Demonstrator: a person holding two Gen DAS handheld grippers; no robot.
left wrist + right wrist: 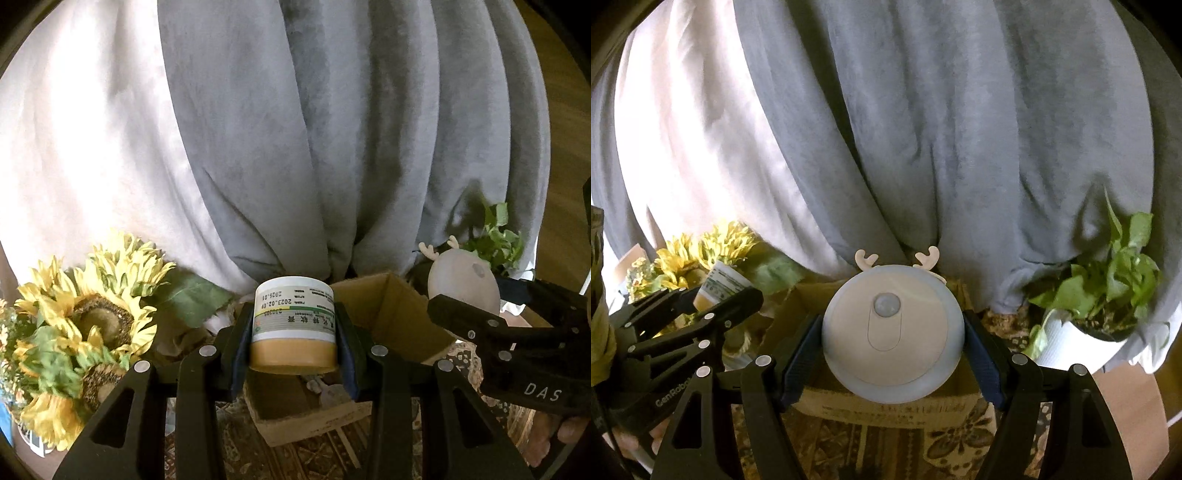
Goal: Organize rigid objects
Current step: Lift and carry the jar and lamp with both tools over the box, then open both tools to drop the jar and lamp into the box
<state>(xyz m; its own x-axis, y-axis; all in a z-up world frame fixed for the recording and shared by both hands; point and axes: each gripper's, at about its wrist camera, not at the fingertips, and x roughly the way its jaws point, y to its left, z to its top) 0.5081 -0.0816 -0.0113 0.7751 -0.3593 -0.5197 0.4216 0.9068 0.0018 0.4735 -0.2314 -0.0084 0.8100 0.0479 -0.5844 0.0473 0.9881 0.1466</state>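
- Left hand-held gripper (pixel 294 345): both fingers (pixel 240 354) pressed against the sides of a small jar (pixel 294 325), pinching it. The jar sits between the blue pads, held upside down, above the open cardboard box (pixel 391 314).
- Jar: white body with a printed label carrying green and yellow stripes and upside-down date numbers; tan cap faces downward, toward the camera.
- Right hand-held gripper (pixel 892 354): closed on a round night light (pixel 892 332), one blue pad touching each edge of the disc. The light is held face-on to the camera, over the near wall of the same box (pixel 886 406).
- Night light: pale grey-blue rim, cream front panel, a domed sensor near the top of an oval inset, two small beige antlers (pixel 866 257) on the upper edge.
- The box stands on a patterned cloth (pixel 960 446) covering the surface.
- Artificial sunflowers (pixel 92 306) lie to the left of the box; a potted green plant (pixel 1104 280) in a white pot stands to the right.
- Grey and white curtains (pixel 295 129) hang behind everything.
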